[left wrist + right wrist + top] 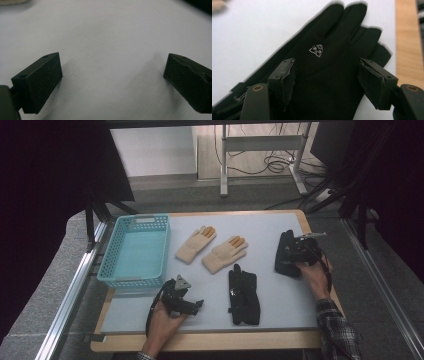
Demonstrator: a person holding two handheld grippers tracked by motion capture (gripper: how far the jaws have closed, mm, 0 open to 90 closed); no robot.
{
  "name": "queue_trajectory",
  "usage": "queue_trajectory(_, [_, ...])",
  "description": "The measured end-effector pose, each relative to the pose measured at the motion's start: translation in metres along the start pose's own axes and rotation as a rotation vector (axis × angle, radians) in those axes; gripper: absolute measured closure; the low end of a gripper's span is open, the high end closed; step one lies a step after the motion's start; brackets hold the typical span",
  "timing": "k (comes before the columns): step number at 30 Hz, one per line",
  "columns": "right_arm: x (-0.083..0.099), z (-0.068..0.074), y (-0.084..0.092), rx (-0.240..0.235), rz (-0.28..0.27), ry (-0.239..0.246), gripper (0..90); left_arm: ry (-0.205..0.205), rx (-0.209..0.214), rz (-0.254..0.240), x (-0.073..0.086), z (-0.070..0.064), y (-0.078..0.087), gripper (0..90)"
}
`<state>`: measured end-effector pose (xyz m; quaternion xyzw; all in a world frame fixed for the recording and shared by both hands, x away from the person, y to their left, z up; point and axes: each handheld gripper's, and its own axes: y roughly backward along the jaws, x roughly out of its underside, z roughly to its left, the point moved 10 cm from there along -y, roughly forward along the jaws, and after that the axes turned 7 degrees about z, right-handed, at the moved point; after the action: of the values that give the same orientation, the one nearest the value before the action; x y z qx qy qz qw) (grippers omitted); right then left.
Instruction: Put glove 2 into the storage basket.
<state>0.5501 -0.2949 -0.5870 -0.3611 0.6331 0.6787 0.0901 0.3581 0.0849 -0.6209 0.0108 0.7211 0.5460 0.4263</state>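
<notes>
Item one, far left: a turquoise basket (136, 251), slotted walls, nothing in it, standing on the white table mat (270, 295) with its open mouth upward, so a glove could go in from above; that this is its use is a judgement. Item two, near edge, just right of the basket's front corner: the left gripper (196, 305) held low in the person's left hand (162, 324); in the left gripper view its jaws stand wide apart over bare mat with nothing between them, parked and idle. Item three, mid-table, back: a pair of cream knit gloves with orange fingertips, one (195, 244) nearer the basket, the other (225, 254) beside it, both flat, fingers pointing away. Item four, centre front: a black glove (243, 295), flat, cuff toward the person, untouched. Item five, right side: the second black glove (329, 65), flat near the mat's right edge with the wooden table border just beyond; it bears a small white logo (317, 50). The right gripper (325, 75) sits over its palm, jaws parted on either side of the fabric, not pressing, seemingly lined up to pinch it. Obstacles: the cream pair and the centre black glove lie between this glove and the basket, so a carry across would need to pass above them.
</notes>
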Motion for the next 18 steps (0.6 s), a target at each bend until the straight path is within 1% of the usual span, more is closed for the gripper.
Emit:
queue_trajectory(1, [-0.0006,-0.0001,-0.0012,-0.013,-0.013,-0.020,32.3,0.001,0.000,0.000,0.0000,0.0000,0.0000,2.1])
queue_trajectory(3, [-0.0006,-0.0007,-0.0010,-0.006,-0.019,-0.046,41.7,0.001,0.000,0.000,0.0000,0.0000,0.0000,2.1])
queue_trajectory(4, [-0.0006,0.0008,-0.0002,-0.007,-0.017,-0.049,48.3,0.001,0.000,0.000,0.0000,0.0000,0.0000,2.1])
queue_trajectory(6, [-0.0007,0.0036,0.0011,-0.003,-0.005,-0.048,54.7,0.001,0.000,0.000,0.0000,0.0000,0.0000,2.2])
queue_trajectory(7, [-0.0007,0.0053,0.0021,-0.002,0.007,-0.043,62.4,0.000,0.000,0.001,0.0001,0.0001,0.0000,2.2])
queue_trajectory(9, [-0.0008,0.0073,0.0028,-0.012,0.012,-0.040,72.2,0.001,0.000,0.000,0.0000,0.0000,0.0000,2.2])
queue_trajectory(11, [-0.0005,0.0087,0.0030,-0.011,0.010,-0.040,75.6,0.001,0.000,0.000,0.0000,0.0000,0.0000,2.2])
queue_trajectory(13, [-0.0005,0.0087,0.0034,-0.012,0.010,-0.043,76.9,0.001,0.000,0.000,0.0000,0.0000,0.0000,2.2])
queue_trajectory(18, [-0.0005,0.0081,0.0067,-0.021,0.013,-0.068,77.9,0.001,0.000,0.000,0.0000,0.0001,0.0000,2.2])
